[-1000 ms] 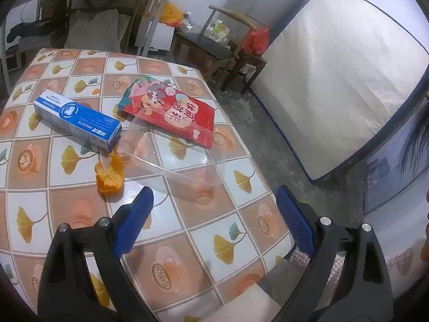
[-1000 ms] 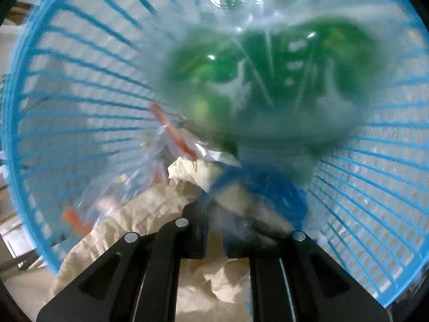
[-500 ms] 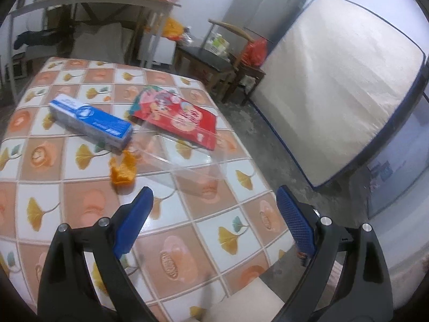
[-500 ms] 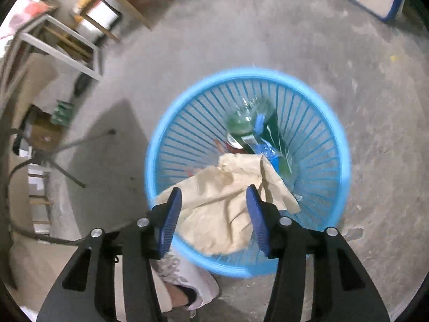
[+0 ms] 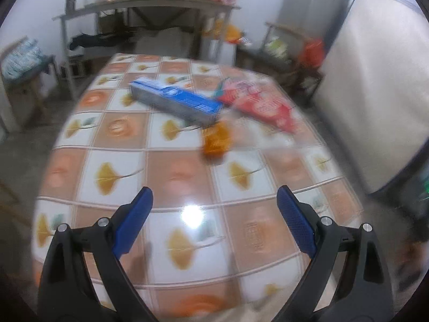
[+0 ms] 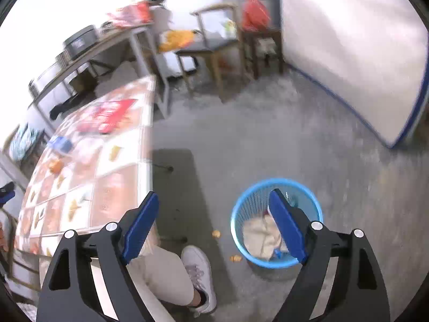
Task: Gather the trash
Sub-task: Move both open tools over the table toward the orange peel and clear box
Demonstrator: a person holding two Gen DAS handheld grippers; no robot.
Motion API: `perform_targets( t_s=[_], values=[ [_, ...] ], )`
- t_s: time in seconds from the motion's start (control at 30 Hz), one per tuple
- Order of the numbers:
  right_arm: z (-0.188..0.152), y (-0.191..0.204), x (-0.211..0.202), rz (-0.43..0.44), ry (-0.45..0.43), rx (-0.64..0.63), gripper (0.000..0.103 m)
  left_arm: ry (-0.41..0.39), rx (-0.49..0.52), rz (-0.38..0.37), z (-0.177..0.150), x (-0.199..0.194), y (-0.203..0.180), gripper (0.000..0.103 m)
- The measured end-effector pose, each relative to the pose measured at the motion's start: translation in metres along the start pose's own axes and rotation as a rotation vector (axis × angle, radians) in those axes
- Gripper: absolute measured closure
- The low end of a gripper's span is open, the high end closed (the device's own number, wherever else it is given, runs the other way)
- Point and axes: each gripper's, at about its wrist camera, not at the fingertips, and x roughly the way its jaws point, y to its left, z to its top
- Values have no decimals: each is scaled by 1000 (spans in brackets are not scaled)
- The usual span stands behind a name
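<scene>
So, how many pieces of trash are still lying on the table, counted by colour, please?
Blue: 1, the long toothpaste box
Red: 1, the flat snack bag
Orange: 1, the small crumpled wrapper
Clear: 1, what looks like a transparent plastic lid beside the wrapper; blur makes it hard to tell
Total: 4

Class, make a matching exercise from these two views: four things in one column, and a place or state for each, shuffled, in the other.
Things:
1. blue box
2. orange wrapper
3. basket
4. right gripper

Places or states:
A. on the floor, paper inside
B. open, nothing between the fingers
C. lying on the table, beside the red packet
D. crumpled, just in front of the blue box

Pairs: 1-C, 2-D, 3-A, 4-B
</scene>
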Motion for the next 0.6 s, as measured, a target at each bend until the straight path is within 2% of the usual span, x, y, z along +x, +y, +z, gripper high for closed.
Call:
perform_targets(
  t_s=[0.1,0.2,0.33,0.43,0.57,0.6],
  values=[
    [8,54,-5,47,-9,-71,16,31,56,99,-8,14,7,13],
    [-1,121,13,119,44,-166,15,71,111,178,-15,34,12,13],
    [-16,182,41,121,122,-258,15,108,149,264,-21,56,16,13],
    [-24,208,67,91,189,-285,15,137,144,342,-27,70,20,12],
    [-33,226,89,68,228,-328,15,99,147,337,-30,65,24,8],
    [-34,228,94,53,226,-335,11,95,146,331,-31,64,25,8]
  ],
)
